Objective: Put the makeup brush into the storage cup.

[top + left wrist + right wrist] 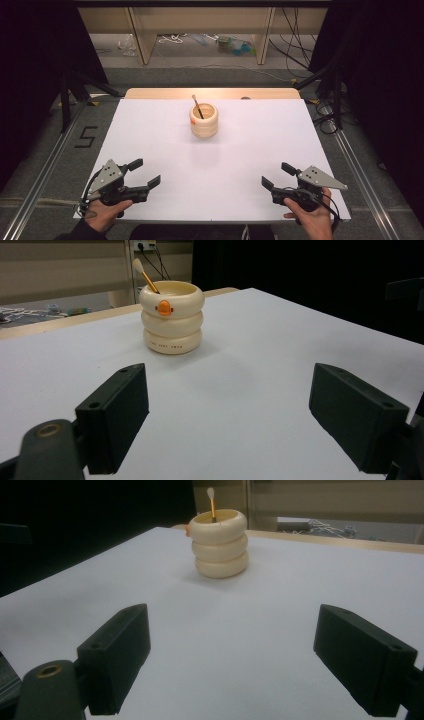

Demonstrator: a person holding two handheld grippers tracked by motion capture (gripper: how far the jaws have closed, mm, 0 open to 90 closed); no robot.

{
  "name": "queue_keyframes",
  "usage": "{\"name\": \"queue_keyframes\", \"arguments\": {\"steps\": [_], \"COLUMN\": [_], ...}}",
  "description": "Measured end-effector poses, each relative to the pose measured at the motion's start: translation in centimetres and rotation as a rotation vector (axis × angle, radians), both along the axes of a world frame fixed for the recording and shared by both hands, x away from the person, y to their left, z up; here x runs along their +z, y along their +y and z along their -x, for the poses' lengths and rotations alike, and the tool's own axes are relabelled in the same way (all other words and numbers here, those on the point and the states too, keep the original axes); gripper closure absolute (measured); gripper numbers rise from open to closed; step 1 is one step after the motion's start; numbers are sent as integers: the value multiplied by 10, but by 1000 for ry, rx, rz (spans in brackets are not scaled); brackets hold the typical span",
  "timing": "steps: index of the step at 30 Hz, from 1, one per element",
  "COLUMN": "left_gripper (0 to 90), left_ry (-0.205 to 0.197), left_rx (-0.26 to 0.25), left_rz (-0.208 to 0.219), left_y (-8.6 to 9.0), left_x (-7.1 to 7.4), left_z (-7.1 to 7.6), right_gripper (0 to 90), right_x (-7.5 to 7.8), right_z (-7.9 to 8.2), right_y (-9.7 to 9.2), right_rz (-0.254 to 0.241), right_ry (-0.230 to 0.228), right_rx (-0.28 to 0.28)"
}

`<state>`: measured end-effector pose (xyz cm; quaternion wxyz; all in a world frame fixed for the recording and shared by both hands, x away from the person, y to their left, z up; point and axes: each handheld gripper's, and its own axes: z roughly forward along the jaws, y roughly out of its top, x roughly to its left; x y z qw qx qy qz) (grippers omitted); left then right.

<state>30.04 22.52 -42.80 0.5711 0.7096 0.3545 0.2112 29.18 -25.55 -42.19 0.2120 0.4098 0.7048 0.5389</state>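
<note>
Both black two-jaw grippers, left point(142, 173) and right point(278, 176), gape empty well short of the cream ringed ceramic holder point(203, 120); a clumsy reach risks toppling it and its thin brush point(197, 106).

Brush point(196, 106) stands in holder point(204, 125), apparently mid-table point(150, 130), toward back.

The worktop point(165, 145) is covered in plain white with a light wood edge beyond the holder. The holder point(172, 317) is cream with an orange beak mark, and the brush point(145, 275) in it has an orange-gold handle and a pale tip. Both grippers' fingers point(115, 415) are matt black.
</note>
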Motion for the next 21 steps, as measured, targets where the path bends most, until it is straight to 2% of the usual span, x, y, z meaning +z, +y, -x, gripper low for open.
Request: {"name": "queue_keyframes", "arguments": {"steps": [2,3,11,19,20,21], "left_gripper": [158,158,158,156,155,155], "left_ry": [0,-1,-1,-6,-11,-8], "left_rx": [-4,-5,-6,-17,-21,-13], "left_rz": [0,-2,-1,-6,12,3], "left_y": [0,0,-1,-2,-2,-2], "left_x": [0,0,0,0,-1,0], "left_z": [0,0,0,0,0,0], "right_gripper": [160,160,160,160,160,160], "right_x": [0,-1,-2,-2,-2,-2], "right_z": [0,-1,-2,-2,-2,-2], "right_y": [-1,0,2,2,2,2], "right_rz": [11,-2,-8,0,4,9], "right_ry": [2,-3,-8,-9,-9,-12], "right_rx": [-12,-4,13,16,15,12]}}
